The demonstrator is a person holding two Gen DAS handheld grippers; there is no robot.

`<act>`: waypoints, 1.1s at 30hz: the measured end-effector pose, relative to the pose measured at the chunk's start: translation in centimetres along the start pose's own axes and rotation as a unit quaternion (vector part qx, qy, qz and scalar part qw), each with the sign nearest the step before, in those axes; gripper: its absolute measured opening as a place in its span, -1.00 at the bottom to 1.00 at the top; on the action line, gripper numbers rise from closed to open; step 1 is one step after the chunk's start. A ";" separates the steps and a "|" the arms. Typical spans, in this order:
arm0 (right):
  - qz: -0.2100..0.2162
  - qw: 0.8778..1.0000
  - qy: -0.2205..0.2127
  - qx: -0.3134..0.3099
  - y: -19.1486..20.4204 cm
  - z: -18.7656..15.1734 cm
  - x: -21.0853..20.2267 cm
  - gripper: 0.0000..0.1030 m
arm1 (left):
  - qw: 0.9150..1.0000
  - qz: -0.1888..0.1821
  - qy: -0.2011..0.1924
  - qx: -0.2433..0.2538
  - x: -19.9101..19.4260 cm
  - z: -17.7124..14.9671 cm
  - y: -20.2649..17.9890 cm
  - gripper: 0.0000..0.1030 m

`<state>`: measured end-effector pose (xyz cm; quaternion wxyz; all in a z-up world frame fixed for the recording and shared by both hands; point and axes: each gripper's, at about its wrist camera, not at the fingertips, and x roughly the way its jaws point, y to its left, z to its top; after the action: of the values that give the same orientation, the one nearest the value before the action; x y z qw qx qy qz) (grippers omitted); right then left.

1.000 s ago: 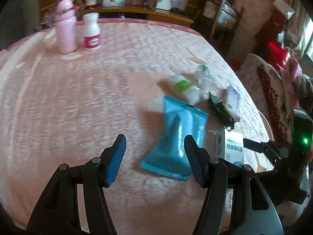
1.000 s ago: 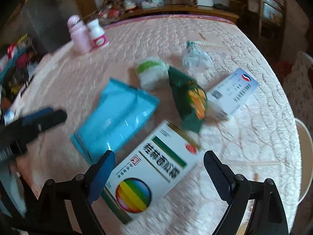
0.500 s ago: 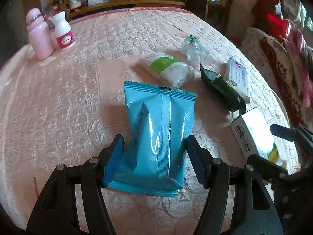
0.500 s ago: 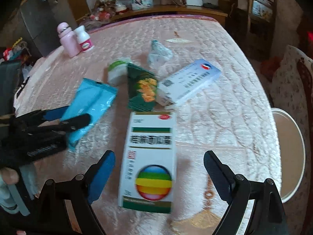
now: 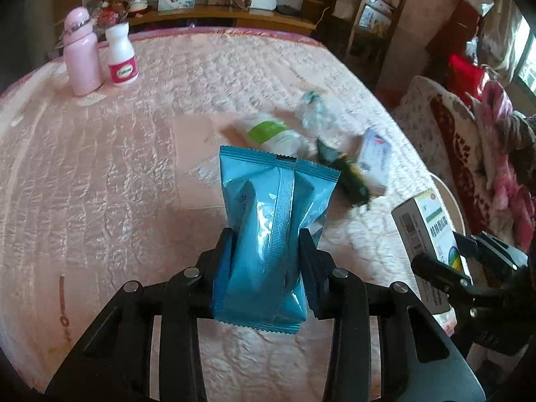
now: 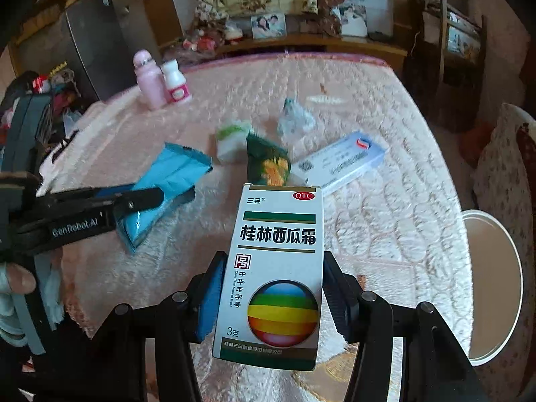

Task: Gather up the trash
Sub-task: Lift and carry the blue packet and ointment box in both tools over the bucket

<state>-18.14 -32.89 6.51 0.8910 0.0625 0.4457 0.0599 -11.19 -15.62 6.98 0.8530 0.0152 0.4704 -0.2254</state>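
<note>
My left gripper [image 5: 266, 238] is closing on a blue snack packet [image 5: 268, 194], whose lower half is squeezed between the pads above the pink quilted table [image 5: 100, 167]. My right gripper [image 6: 273, 258] is closing on a white medicine box [image 6: 278, 227] with a rainbow ball, and both pads touch its sides. In the right wrist view the left gripper [image 6: 144, 201] holds the blue packet [image 6: 167, 174] at the left. Behind lie a white-green packet [image 5: 271, 134], crumpled clear plastic [image 5: 315, 110], a green wrapper [image 5: 348, 174] and a white-blue box [image 5: 375, 157].
A pink bottle [image 5: 82, 53] and a white bottle [image 5: 122, 55] stand at the table's far left. A white round container [image 6: 495, 268] sits below the table's right edge. A cushioned chair [image 5: 452, 127] stands at the right.
The left jaws have closed on the blue packet, which now stands up between them. The right jaws have closed on the medicine box, which has risen off the table.
</note>
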 end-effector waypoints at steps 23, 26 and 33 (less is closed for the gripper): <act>-0.035 0.996 -0.057 0.064 -6.8 -0.6 -6.1 0.04 | 0.997 -0.034 -0.044 0.061 -1.9 2.1 -10.4 -0.31; -0.040 0.994 -0.061 0.075 -8.0 -0.9 -6.7 0.04 | 0.996 -0.040 -0.041 0.070 -1.5 2.4 -11.8 -0.31; -0.058 0.991 -0.066 0.100 -10.8 -1.6 -7.8 0.04 | 0.994 -0.052 -0.034 0.088 -0.4 2.3 -14.5 -0.31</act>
<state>-23.50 -44.71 9.88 0.9095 0.1297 0.3928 -0.0409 -15.29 -29.10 11.27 0.8509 0.0576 0.4199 -0.3103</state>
